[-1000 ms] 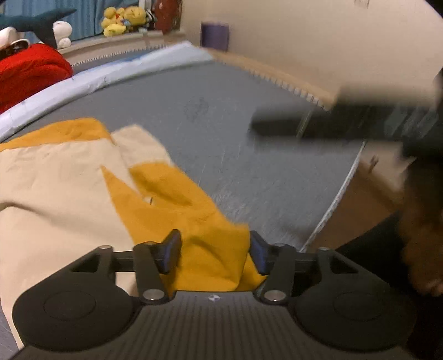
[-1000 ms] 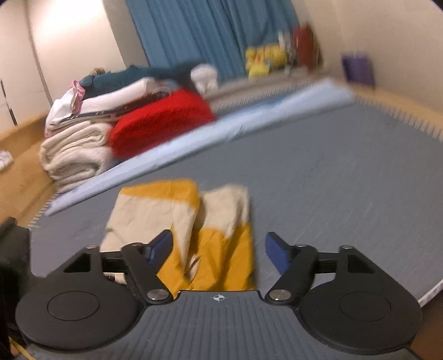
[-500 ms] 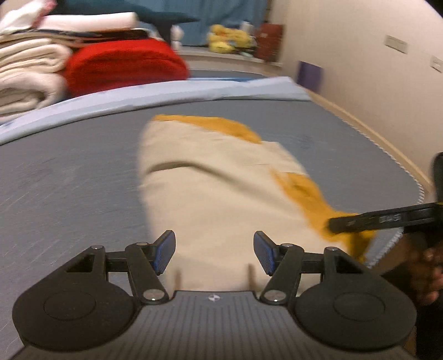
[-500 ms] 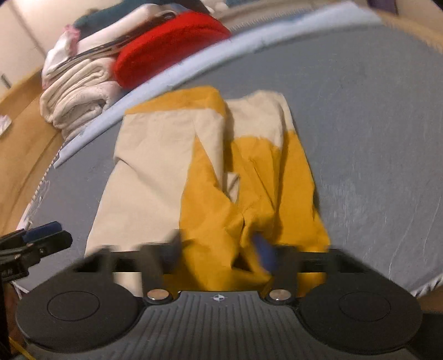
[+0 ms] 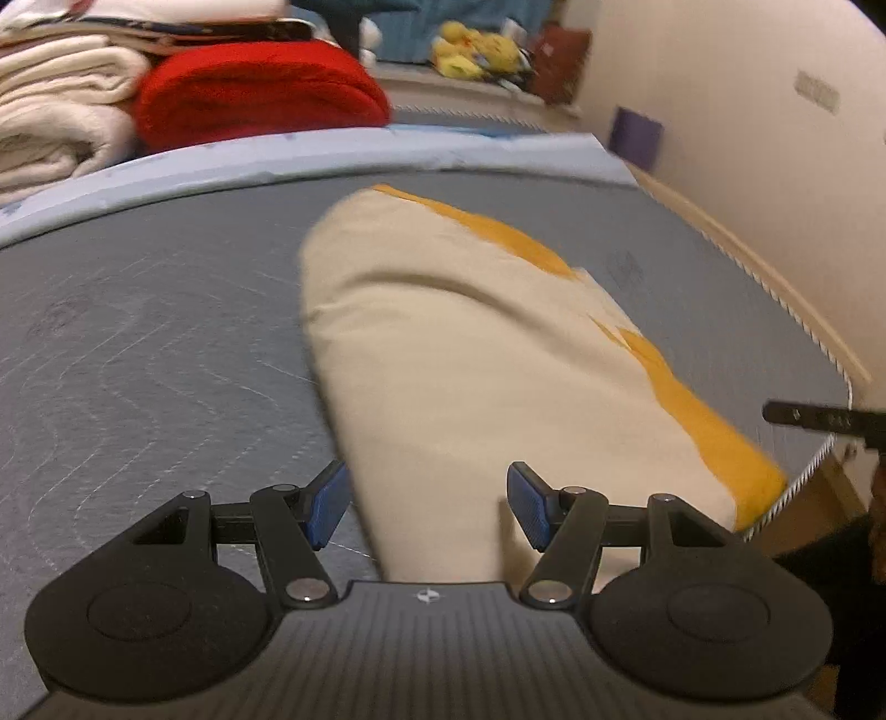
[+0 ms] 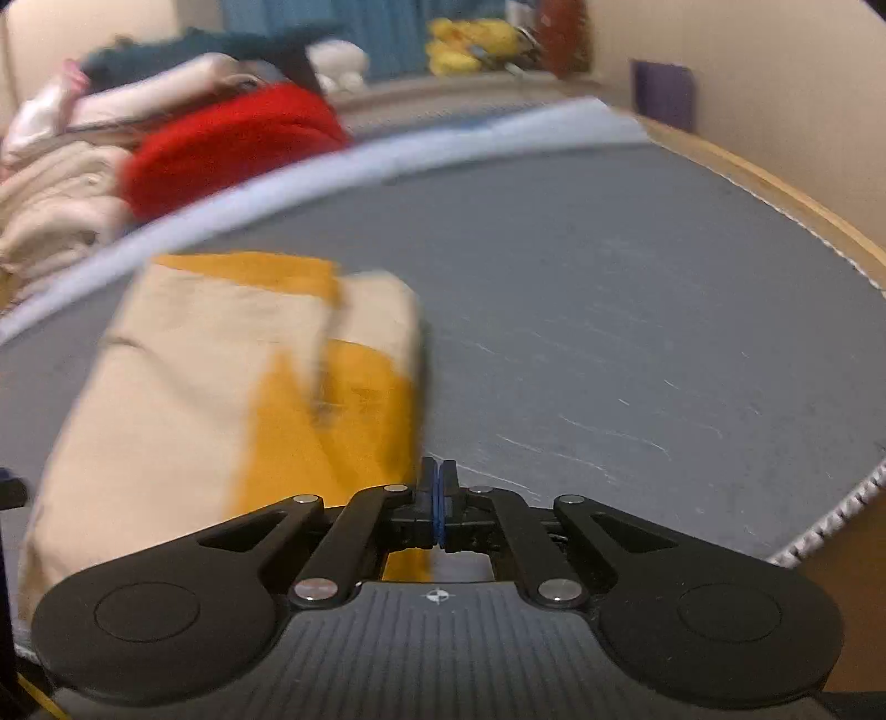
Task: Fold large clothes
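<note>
A cream and mustard-yellow garment (image 5: 476, 354) lies folded on the grey mat (image 5: 155, 343). It also shows in the right wrist view (image 6: 232, 387). My left gripper (image 5: 426, 501) is open, low over the garment's near cream edge, with the cloth between its blue pads. My right gripper (image 6: 437, 493) is shut, its tips at the garment's yellow right edge; I cannot tell whether cloth is pinched. The right gripper's finger (image 5: 814, 418) pokes into the left wrist view at the far right.
Folded white towels (image 5: 50, 116) and a red blanket (image 5: 260, 94) are stacked behind the mat past a light blue sheet edge (image 5: 332, 149). Yellow plush toys (image 5: 476, 50) sit at the back. A wall and purple box (image 5: 637, 135) are right. The mat's edge (image 6: 830, 515) drops off right.
My right gripper has shut and settled at the garment's yellow edge. My left gripper moved from the yellow corner to the cream side and stays open.
</note>
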The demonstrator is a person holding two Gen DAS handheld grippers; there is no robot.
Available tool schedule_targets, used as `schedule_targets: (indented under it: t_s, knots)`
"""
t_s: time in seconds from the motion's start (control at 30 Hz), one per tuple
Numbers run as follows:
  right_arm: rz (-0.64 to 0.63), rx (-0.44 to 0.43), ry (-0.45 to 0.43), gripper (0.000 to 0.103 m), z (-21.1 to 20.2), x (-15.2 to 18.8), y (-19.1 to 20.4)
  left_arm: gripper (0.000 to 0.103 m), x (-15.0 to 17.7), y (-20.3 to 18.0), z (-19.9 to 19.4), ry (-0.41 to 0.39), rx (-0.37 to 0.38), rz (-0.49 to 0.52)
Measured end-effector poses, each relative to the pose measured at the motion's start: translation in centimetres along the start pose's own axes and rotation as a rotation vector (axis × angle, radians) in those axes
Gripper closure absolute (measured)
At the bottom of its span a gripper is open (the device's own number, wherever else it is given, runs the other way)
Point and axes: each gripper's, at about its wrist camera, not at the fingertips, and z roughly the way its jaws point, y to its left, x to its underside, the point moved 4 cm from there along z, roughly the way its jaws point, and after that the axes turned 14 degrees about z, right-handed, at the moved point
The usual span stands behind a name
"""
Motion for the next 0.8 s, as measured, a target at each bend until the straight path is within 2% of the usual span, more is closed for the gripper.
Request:
schedule_targets:
  t_s: [0.1, 0.17, 0.23, 0.27, 0.3, 0.37, 0.47, 0.5, 0.53, 0.57, 0.6, 0.67, 0.77, 0.8]
  knots:
    - [0.060, -0.054, 0.020, 0.103, 0.1, -0.4, -0.9, 0.035, -0.1, -0.6, 0.6, 0.000, 0.018, 0.021]
    - [0.133, -0.181, 0.059, 0.103, -0.3, -0.8, -0.9, 0.035, 0.3, -0.7, 0.7, 0.009, 0.019, 0.024]
    - [0.179, -0.261, 0.089, 0.100, -0.4, -0.8, -0.8, 0.035, 0.5, -0.5, 1.1, 0.022, 0.009, 0.017]
    - [0.191, -0.282, 0.108, 0.082, -0.3, -0.7, -0.5, 0.035, 0.6, -0.2, 1.3, 0.028, 0.007, 0.012]
    - [0.211, -0.302, 0.135, 0.051, 0.1, -0.5, -0.3, 0.035, 0.7, -0.1, 1.4, 0.033, 0.003, 0.009]
    - [0.245, -0.326, 0.194, 0.028, 1.0, -0.1, -0.1, 0.035, 0.8, -0.2, 1.2, 0.039, -0.006, 0.004]
    - [0.232, -0.294, 0.286, 0.030, 2.2, 1.2, 1.0, 0.035, 0.8, -0.4, 1.0, 0.041, -0.007, 0.000]
    - [0.216, -0.262, 0.318, 0.035, 3.0, 1.7, 1.2, 0.035, 0.8, -0.4, 1.0, 0.040, -0.010, 0.004]
    - [0.200, -0.241, 0.324, 0.046, 3.2, 2.0, 1.5, 0.035, 0.8, -0.5, 0.9, 0.039, -0.012, 0.006]
    - [0.183, -0.245, 0.318, 0.083, 3.3, 2.1, 1.9, 0.035, 0.7, -0.5, 0.8, 0.036, -0.014, 0.007]
    - [0.162, -0.252, 0.296, 0.094, 2.6, 2.3, 2.1, 0.035, 0.6, -0.4, 0.7, 0.031, -0.017, 0.003]
    - [0.123, -0.294, 0.203, 0.097, 0.7, 1.5, 2.7, 0.035, 0.5, -0.2, 0.5, 0.018, -0.018, -0.010]
    - [0.090, -0.413, 0.004, 0.098, -3.7, -0.6, 3.5, 0.035, 0.2, -0.2, 0.0, -0.010, -0.011, -0.027]
    - [0.062, -0.395, -0.048, 0.098, -4.8, -0.8, 3.3, 0.035, 0.0, -0.3, -0.1, -0.017, -0.006, -0.028]
